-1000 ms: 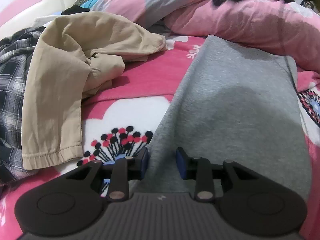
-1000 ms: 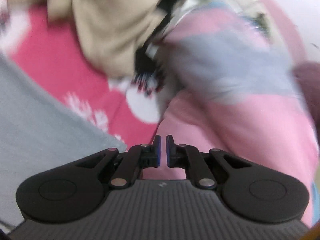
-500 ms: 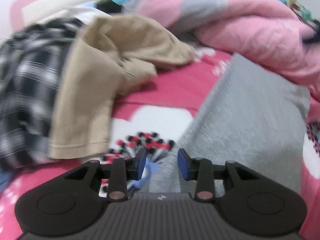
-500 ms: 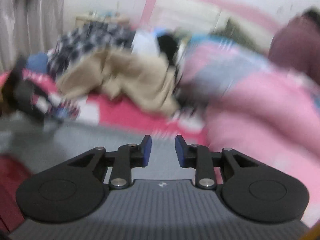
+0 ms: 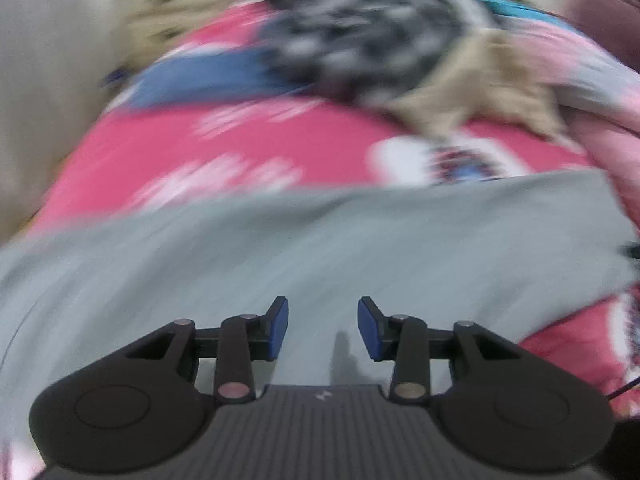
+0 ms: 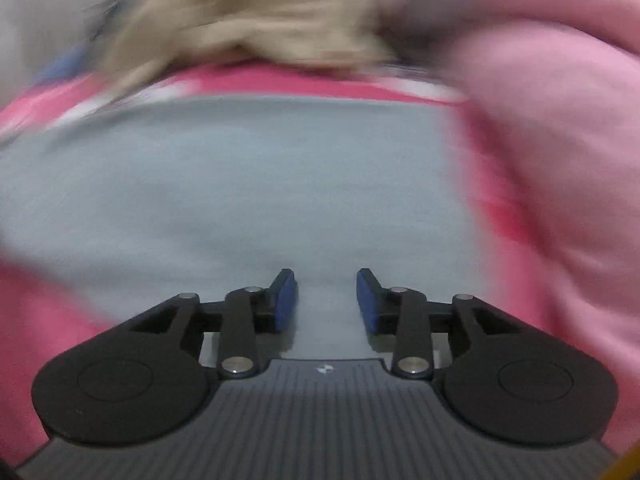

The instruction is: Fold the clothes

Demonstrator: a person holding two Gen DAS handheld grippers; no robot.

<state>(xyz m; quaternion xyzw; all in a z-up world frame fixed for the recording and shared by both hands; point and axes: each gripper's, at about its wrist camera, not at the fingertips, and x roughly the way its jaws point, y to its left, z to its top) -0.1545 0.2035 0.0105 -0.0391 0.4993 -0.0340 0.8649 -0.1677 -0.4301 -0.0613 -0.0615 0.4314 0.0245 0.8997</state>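
Observation:
A grey garment (image 5: pixel 320 248) lies flat across the pink patterned bedspread (image 5: pixel 224 152); both views are blurred by motion. My left gripper (image 5: pixel 323 328) hovers over the garment's near part, its jaws opening with nothing between the blue pads. In the right wrist view the same grey garment (image 6: pixel 240 184) fills the middle. My right gripper (image 6: pixel 326 300) is above it, jaws opening, nothing between them either. Whether any fingertip touches the cloth cannot be told.
A beige garment (image 5: pixel 480 92), a black-and-white plaid shirt (image 5: pixel 360 28) and a blue piece of cloth (image 5: pixel 200 80) are piled at the far side of the bed. A pink quilt (image 6: pixel 560 140) bulks on the right, with the beige garment (image 6: pixel 248 24) behind.
The left view has swung round, so the grey garment now lies crosswise under it. The right gripper went from shut to open and dropped from the quilt side down over the grey garment.

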